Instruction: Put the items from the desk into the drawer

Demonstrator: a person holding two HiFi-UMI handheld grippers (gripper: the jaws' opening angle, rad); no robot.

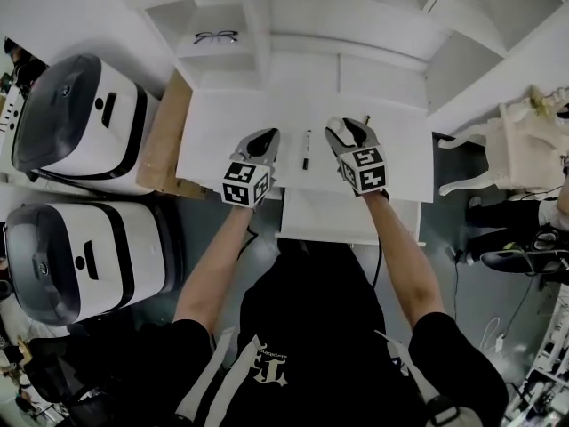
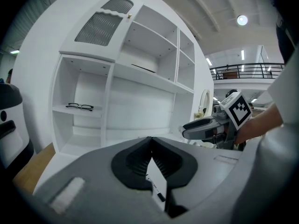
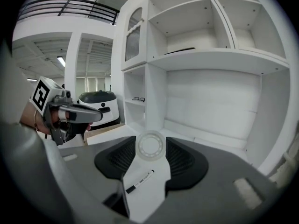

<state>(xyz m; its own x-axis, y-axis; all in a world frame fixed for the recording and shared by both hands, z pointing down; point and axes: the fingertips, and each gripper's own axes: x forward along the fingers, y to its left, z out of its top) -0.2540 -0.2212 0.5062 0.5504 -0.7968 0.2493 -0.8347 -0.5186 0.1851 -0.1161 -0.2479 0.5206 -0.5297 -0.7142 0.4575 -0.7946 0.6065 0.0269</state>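
Above the white desk (image 1: pixel 222 118), right gripper (image 1: pixel 345 134) grips 1 clear tape roll (image 3: pixel 150 146) in wide-set jaws, left gripper (image 2: pixel 150 143) sits closed, empty (1 pen (image 1: pixel 306 149) lies on the desk between them).

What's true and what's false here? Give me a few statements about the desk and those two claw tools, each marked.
1. A pair of glasses lies on a shelf above the desk. True.
2. The left gripper holds the marker pen. False: its jaws are together and empty, and the pen lies on the desk between the grippers.
3. A clear tape roll sits between the right gripper's jaws. True.
4. The right gripper's jaws are pressed together. False: they stand wide, with the tape roll between them.
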